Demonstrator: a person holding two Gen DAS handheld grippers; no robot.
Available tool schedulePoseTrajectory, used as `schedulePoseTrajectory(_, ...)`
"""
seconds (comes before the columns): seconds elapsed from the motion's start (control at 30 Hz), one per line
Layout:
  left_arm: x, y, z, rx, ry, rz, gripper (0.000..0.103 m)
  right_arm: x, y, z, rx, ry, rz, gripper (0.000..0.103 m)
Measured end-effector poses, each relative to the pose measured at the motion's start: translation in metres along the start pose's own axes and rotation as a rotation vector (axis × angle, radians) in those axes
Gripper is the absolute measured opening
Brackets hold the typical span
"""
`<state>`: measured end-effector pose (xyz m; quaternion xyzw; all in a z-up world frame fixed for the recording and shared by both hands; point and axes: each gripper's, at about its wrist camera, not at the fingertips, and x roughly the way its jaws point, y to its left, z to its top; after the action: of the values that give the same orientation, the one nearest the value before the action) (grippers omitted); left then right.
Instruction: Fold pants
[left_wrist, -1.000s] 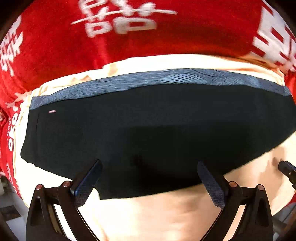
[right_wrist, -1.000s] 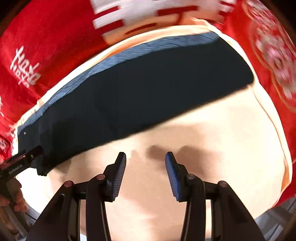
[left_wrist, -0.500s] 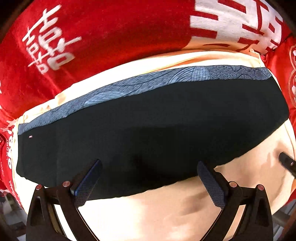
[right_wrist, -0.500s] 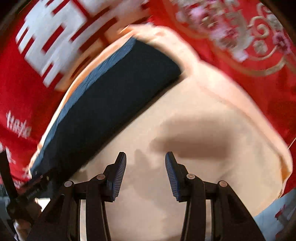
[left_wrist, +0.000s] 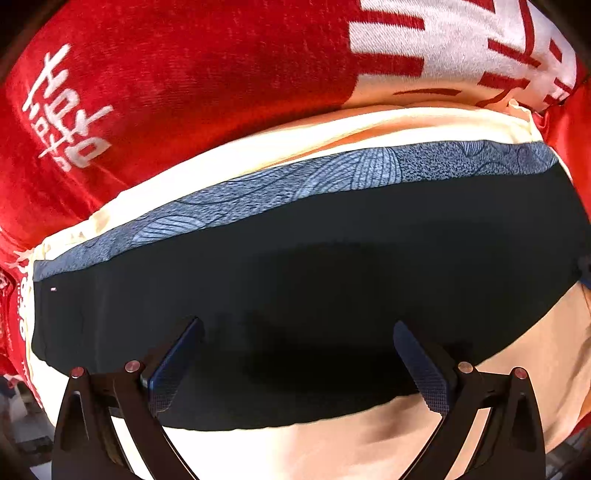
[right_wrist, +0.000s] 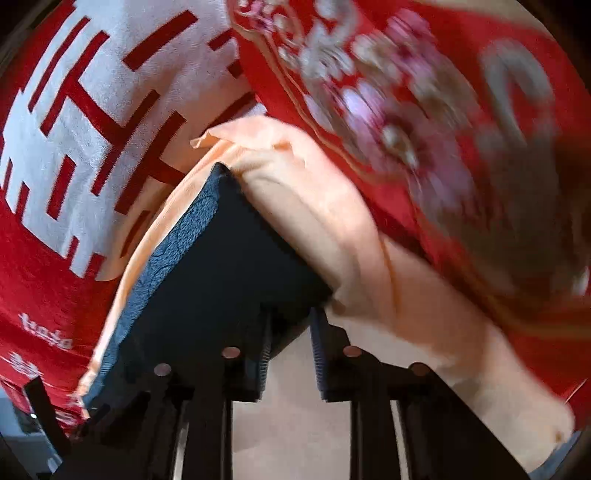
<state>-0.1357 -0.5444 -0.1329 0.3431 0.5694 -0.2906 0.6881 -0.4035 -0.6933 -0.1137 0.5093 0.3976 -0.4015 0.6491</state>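
**Right jaws closing at the corner of the folded pants**

The dark pants (left_wrist: 332, 295) are laid flat as a long folded band on a peach cloth (left_wrist: 332, 450), which is spread over a red blanket (left_wrist: 184, 92) printed with white characters. A patterned blue waistband (left_wrist: 332, 177) runs along the far edge of the band.

The left gripper (left_wrist: 295, 365) is held steeply downward over the middle of the near edge, its jaws spread wide with nothing between them; this placement is judged to be a readiness to take the near hem for the next fold.

The right gripper (right_wrist: 288, 354) is set at the end corner of the pants, and its jaws are closing. The dark corner of fabric is seen at the tips, just beside the left pad, but whether it is already pinched cannot be told, as a gap of peach cloth remains visible between the pads.

Compared with a second ago, the right gripper has been carried from bare peach cloth, clear of the garment, to the end corner, with the view rolled markedly and the jaws much narrower. The left view has been shifted along the band; its jaws have stayed equally wide.
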Motion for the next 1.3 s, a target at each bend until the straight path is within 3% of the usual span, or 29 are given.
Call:
schedulePoseTrajectory(0.13, 0.009, -0.008, 0.003, -0.007, 0.014, 0.01, 0.103, 0.011, 0.017, 0.004, -0.1, -0.017, -0.068, 0.018)
schedulePoseTrajectory(0.2, 0.009, -0.008, 0.004, -0.013, 0.014, 0.01, 0.103, 0.012, 0.014, 0.002, -0.088, -0.013, -0.068, 0.018)
schedulePoseTrajectory(0.3, 0.008, -0.01, 0.004, -0.009, 0.015, 0.013, 0.103, 0.001, 0.007, -0.004, -0.073, -0.004, -0.056, 0.029)
schedulePoseTrajectory(0.5, 0.016, -0.003, 0.004, -0.024, 0.019, 0.009, 0.103, -0.011, -0.012, -0.031, -0.022, 0.079, 0.1, 0.032)
schedulePoseTrajectory(0.67, 0.019, -0.003, 0.004, -0.023, 0.021, 0.007, 0.103, -0.001, -0.016, -0.044, 0.021, 0.093, 0.231, 0.032)
schedulePoseTrajectory(0.83, 0.024, -0.001, 0.004, -0.021, 0.022, 0.004, 0.103, 0.014, -0.021, -0.045, 0.101, 0.11, 0.299, 0.034)
schedulePoseTrajectory(1.3, 0.03, 0.002, 0.003, -0.002, 0.0, -0.003, 0.103, 0.035, -0.03, -0.038, 0.253, -0.009, 0.442, 0.035)
